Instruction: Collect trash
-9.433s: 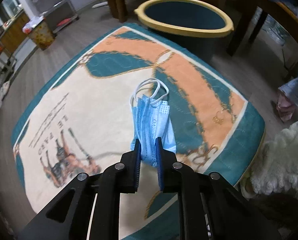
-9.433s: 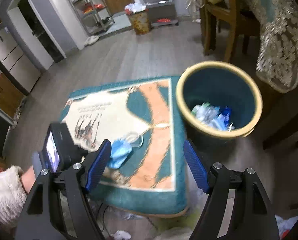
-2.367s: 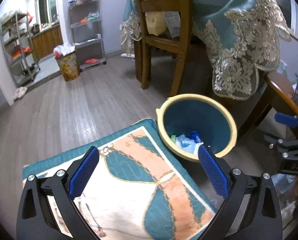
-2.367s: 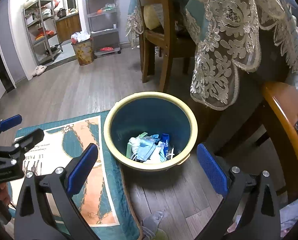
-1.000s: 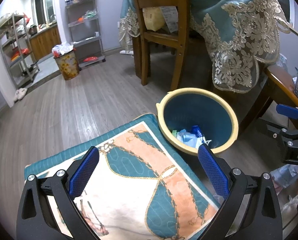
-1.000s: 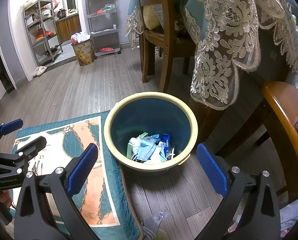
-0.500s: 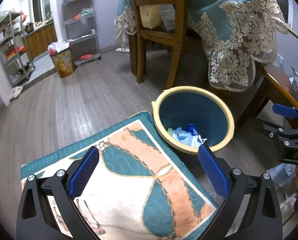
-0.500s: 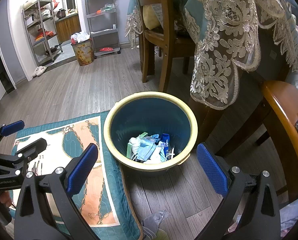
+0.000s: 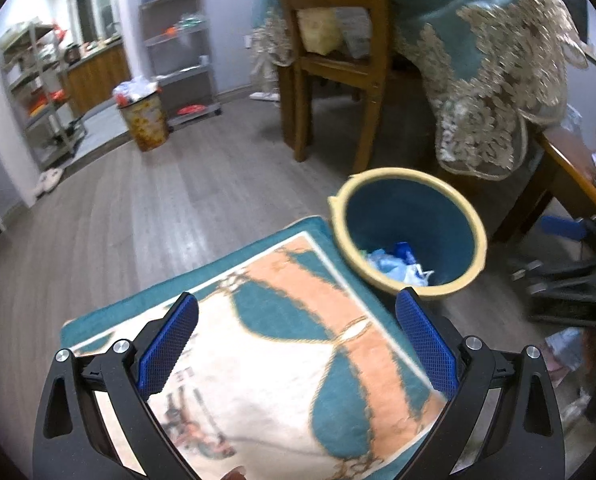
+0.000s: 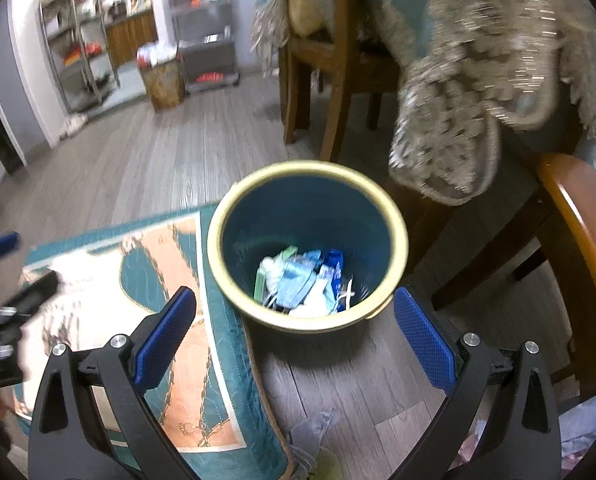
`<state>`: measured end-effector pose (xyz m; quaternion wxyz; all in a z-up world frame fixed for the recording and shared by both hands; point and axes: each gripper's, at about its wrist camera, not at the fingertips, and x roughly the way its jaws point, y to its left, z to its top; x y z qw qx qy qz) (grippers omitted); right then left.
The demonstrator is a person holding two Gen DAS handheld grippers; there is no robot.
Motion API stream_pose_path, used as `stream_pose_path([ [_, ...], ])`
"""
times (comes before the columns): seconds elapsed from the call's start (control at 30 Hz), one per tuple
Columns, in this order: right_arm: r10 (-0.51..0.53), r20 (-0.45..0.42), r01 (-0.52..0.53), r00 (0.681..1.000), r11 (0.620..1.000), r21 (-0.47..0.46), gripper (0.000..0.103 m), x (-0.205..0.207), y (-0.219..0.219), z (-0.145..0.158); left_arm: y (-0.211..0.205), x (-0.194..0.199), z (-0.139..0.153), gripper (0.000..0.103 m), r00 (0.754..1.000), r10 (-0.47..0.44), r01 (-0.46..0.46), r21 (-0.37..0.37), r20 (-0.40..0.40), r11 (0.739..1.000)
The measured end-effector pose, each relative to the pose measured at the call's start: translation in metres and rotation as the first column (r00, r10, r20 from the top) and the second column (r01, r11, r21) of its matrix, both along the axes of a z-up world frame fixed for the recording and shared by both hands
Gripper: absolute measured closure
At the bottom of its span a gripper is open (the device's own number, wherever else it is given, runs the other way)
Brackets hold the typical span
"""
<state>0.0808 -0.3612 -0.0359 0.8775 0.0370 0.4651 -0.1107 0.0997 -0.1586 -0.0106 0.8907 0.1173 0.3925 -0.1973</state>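
Observation:
A teal bin with a yellow rim (image 9: 410,184) (image 10: 217,240) stands on the wood floor beside a patterned mat (image 9: 298,320) (image 10: 169,264). Blue masks and wrappers (image 10: 302,284) (image 9: 398,264) lie at its bottom. My left gripper (image 9: 295,344) hangs open over the mat, nothing between its fingers. My right gripper (image 10: 293,340) is open too, hovering just in front of the bin. The right gripper also shows at the far right of the left wrist view (image 9: 570,264); the left one appears blurred at the left edge of the right wrist view (image 10: 5,292).
A wooden chair (image 9: 330,60) and a table under a lace-edged teal cloth (image 9: 486,72) stand behind the bin. Crumpled scraps (image 10: 314,432) lie on the floor near the mat's corner. A second bin (image 9: 143,118) and metal shelves (image 9: 177,48) are far back.
Both views are now blurred by motion. The bin has shifted right in both views, so both grippers have swung left. Both stay open and hold nothing.

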Motion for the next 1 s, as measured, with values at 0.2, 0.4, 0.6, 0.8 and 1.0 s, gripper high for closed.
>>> stream_pose_path([
  [0.2, 0.128, -0.165, -0.126, 0.978, 0.992, 0.021, 0.006, 0.063, 0.099, -0.069, 0.074, -0.006, 0.023, 0.005, 0.992, 0.115, -0.114, -0.033, 0.046, 0.993],
  [0.4, 0.33, -0.063, -0.316, 0.942, 0.934, 0.165, 0.006, 0.125, 0.274, -0.103, 0.146, -0.008, 0.025, 0.005, 0.98, 0.193, -0.193, -0.019, 0.055, 0.981],
  [0.6, 0.353, 0.046, -0.356, 0.934, 0.93, 0.091, 0.006, 0.155, 0.42, -0.138, 0.201, 0.003, 0.029, 0.005, 0.962, 0.272, -0.269, -0.07, 0.028, 0.96],
  [0.8, 0.306, 0.044, -0.309, 0.951, 0.947, 0.087, 0.005, 0.18, 0.459, -0.161, 0.225, 0.015, 0.029, 0.005, 0.945, 0.328, -0.326, -0.121, -0.003, 0.938],
  [1.0, 0.284, 0.041, -0.286, 0.958, 0.955, 0.075, 0.005, 0.191, 0.46, -0.161, 0.222, 0.022, 0.026, 0.005, 0.946, 0.324, -0.325, -0.128, -0.026, 0.937],
])
